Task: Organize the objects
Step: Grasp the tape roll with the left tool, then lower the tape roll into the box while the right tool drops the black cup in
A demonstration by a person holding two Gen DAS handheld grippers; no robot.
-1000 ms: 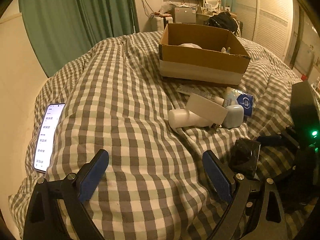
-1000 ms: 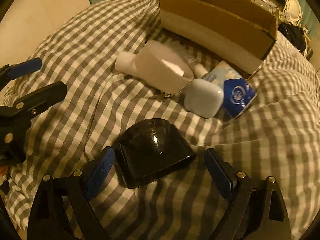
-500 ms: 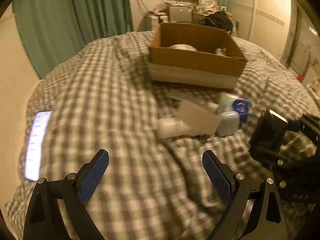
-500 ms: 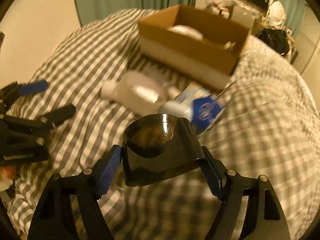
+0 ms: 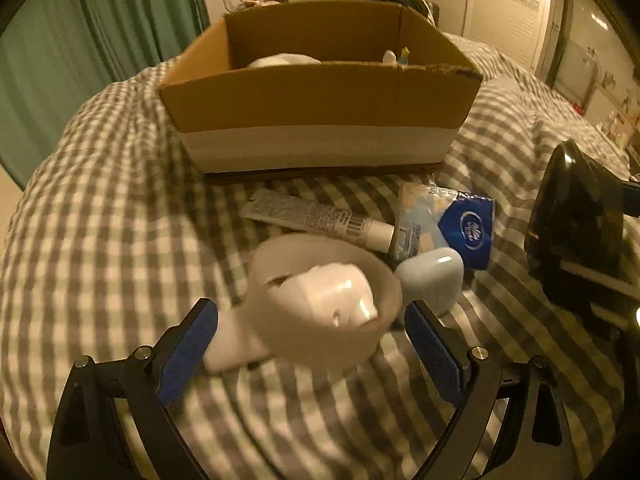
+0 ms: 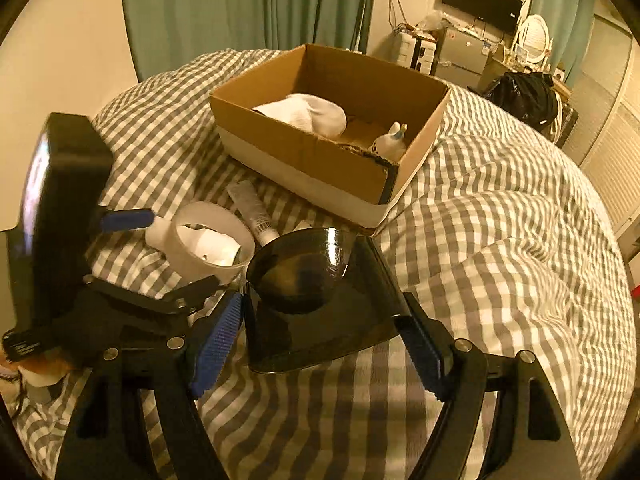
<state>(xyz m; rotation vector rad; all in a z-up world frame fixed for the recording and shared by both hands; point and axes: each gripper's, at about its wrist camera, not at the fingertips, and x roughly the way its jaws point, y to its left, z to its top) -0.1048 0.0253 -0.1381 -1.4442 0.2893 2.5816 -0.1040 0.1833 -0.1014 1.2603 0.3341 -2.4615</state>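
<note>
Gripping a dark glossy funnel-shaped dish (image 6: 316, 300) between its blue pads, the right gripper (image 6: 324, 340) holds it clear above the checked bedspread (image 6: 500, 240). The left gripper (image 5: 312, 350) stands wide, its fingers to either side of a white roll of tape (image 5: 324, 304) that lies over a white bottle (image 5: 232, 344); no pad presses on it. Just beyond lie a pale blue earbud case (image 5: 432, 280), a blue-and-white packet (image 5: 444, 220) and a tube (image 5: 316, 216). Farthest, the cardboard box (image 6: 304, 148) sits on the bed, holding a white cloth (image 6: 308, 114) and a small white figure (image 6: 390, 142).
</note>
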